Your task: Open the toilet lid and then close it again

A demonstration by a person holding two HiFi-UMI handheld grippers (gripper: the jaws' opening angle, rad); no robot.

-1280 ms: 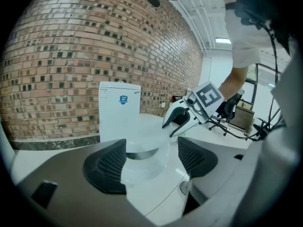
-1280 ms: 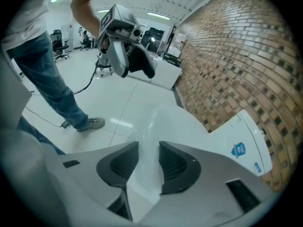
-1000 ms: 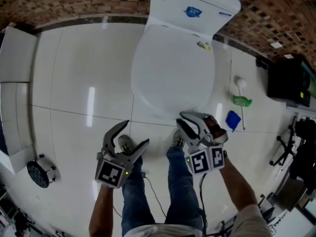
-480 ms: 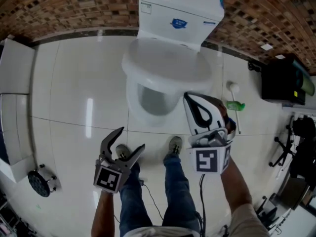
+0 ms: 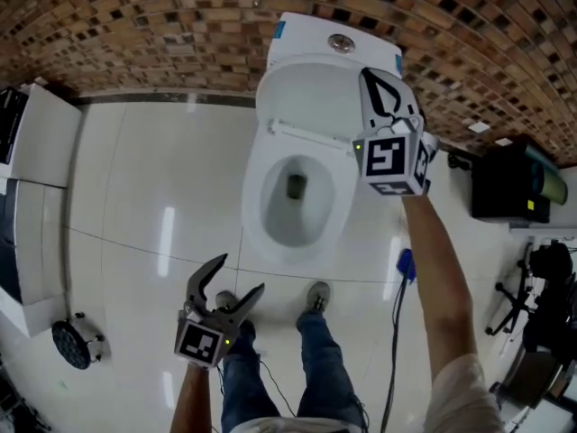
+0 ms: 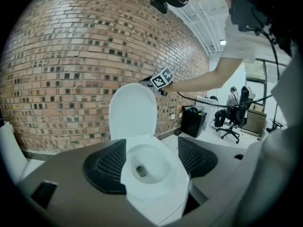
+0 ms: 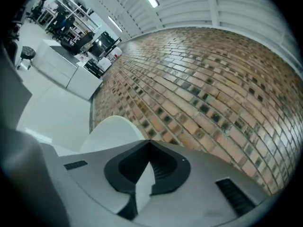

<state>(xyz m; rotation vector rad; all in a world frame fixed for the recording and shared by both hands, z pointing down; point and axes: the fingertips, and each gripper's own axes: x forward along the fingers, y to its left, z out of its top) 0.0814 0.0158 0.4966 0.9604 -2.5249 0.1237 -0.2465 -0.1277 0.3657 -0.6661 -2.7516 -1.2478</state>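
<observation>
Toilet lid is up, upper centre of the head view, standing in front of the tank; the bowl is open below it. Right gripper is at the lid's upper right edge, jaws closed together on the rim. A thin white strip shows between the pads in its own view, with brick wall behind. Left gripper is low, lower left of centre, well apart from the toilet, jaws wide apart with nothing between them; the bowl shows beyond them in its view. Right forearm runs down the bowl's right side and partly covers a blue item on the floor. Black bin at right edge, white cabinet at left edge, round black object lower left. Shoe just below the bowl's front. Seated person at right in the left gripper view.
</observation>
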